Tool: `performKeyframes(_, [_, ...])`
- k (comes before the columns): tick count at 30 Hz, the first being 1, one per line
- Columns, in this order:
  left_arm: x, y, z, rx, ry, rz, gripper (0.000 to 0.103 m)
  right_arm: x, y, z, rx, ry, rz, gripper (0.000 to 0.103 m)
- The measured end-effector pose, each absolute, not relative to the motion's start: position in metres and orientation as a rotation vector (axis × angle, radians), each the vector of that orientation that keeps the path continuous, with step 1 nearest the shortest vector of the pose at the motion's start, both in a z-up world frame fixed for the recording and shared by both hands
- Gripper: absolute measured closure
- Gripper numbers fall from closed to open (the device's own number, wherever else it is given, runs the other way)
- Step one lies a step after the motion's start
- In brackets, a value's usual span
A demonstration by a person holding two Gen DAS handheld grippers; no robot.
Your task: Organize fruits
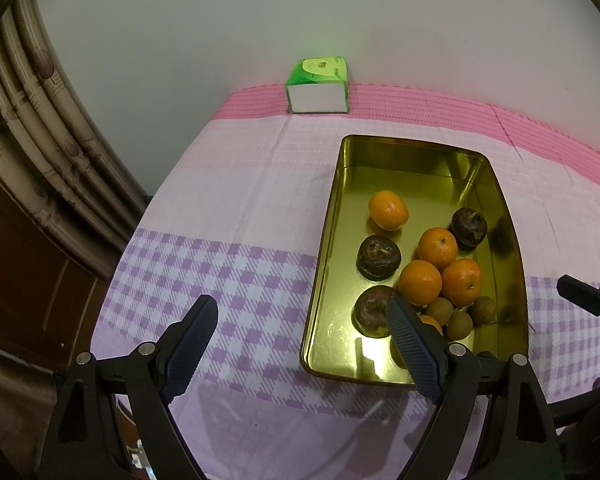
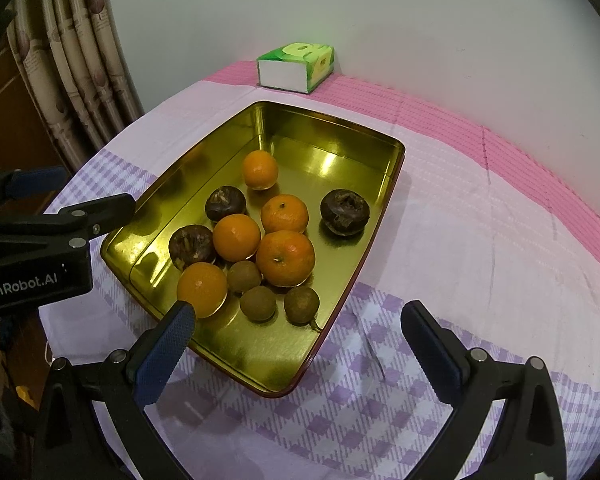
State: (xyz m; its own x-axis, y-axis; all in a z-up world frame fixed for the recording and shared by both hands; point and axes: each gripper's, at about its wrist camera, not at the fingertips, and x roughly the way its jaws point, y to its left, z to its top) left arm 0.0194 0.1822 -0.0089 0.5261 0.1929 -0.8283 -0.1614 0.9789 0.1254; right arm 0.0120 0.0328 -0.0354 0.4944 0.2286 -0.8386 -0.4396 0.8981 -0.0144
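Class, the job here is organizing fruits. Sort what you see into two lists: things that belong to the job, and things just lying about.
Belongs to the job:
gold tin tray
oranges
dark brown fruits
small tan fruits
left claw, open
right claw, open

Just lying about:
green tissue box
checked tablecloth
curtain

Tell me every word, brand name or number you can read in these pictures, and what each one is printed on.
"GenRobot.AI": white letters on the black body of the left gripper, seen in the right wrist view; the first letter sits at the picture's edge.
The green tissue box by the wall bears a printed design, but any words on it are too blurred to read in either view.
The gold tray, the fruit and the checked cloth show no writing.
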Motion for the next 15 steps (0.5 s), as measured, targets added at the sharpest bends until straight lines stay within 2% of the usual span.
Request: performKeyframes(15, [0.0180,0.1834,-0.0112,0.033,0.999,0.215,0.017,0.0119,0.0337,-0.0367,-0.241,0.974,0.409,0.001])
